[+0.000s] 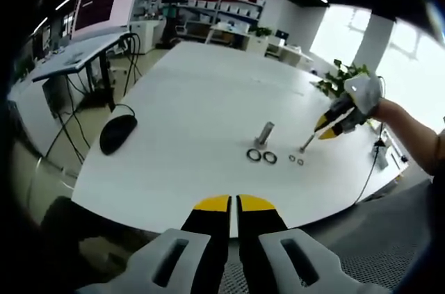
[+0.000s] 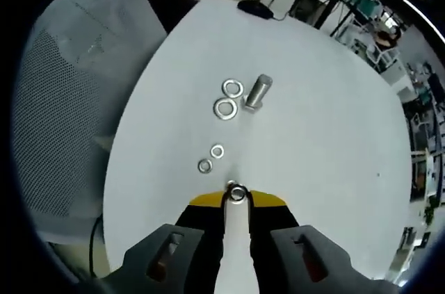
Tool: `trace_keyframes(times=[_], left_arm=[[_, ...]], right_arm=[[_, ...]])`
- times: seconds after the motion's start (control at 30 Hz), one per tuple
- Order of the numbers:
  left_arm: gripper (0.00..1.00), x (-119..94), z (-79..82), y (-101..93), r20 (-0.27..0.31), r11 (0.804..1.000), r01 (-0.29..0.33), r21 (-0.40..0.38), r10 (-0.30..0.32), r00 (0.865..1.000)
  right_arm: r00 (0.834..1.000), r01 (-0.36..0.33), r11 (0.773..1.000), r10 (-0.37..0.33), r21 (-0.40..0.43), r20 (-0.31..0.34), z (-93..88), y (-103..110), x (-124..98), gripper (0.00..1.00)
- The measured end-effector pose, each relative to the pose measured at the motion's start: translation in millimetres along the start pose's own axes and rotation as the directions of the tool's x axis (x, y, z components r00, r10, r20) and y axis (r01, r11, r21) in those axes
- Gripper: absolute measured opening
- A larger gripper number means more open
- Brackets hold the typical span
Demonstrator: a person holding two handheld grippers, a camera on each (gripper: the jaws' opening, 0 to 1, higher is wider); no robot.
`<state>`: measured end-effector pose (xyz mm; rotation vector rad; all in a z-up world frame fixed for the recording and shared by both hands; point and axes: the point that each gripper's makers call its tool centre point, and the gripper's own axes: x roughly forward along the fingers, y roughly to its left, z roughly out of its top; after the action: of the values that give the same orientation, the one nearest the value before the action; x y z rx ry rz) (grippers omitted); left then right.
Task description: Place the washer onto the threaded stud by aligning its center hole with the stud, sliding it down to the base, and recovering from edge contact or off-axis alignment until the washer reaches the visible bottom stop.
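The white table [image 1: 208, 99] carries a small group of parts near its right edge in the left gripper view, with a wide bare surface stretching to the left and far side.

In the right gripper view, the right gripper [image 2: 237, 200] has its jaws closed on a slim metal bolt [image 2: 235, 228] that runs up between them; a small washer [image 2: 238, 193] sits at the bolt's tip, just past the yellow jaw tips. Whether this washer is threaded onto the bolt or only rests against its end cannot be told.

Ahead of that gripper, two small washers [image 2: 211, 158] lie just beside each other on the table. Farther on, two large washers [image 2: 228, 98] lie touching or nearly touching. The large bolt [image 2: 256, 92] stands on its head just to the right of them, tilted in this view. Bare table surrounds all of these parts on every side.

In the left gripper view, the left gripper [image 1: 233, 205] hangs off the near edge of the table, jaws narrow with only a thin gap and nothing between them. A black mouse [image 1: 117, 133] lies near the left edge, well apart from the parts. A mesh chair [image 2: 66, 85] stands beside the table edge.
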<state>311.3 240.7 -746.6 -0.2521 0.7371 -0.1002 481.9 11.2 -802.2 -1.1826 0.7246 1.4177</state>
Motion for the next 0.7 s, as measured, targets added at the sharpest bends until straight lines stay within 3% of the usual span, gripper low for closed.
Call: trace_keyframes(times=[0.7], left_arm=[[0.01, 0, -0.5, 0.9, -0.005, 1.0, -0.001, -0.004, 0.001, 1.0]], right_arm=[[0.998, -0.02, 1.0, 0.02, -0.011, -0.054, -3.3, -3, 19, 0.13]])
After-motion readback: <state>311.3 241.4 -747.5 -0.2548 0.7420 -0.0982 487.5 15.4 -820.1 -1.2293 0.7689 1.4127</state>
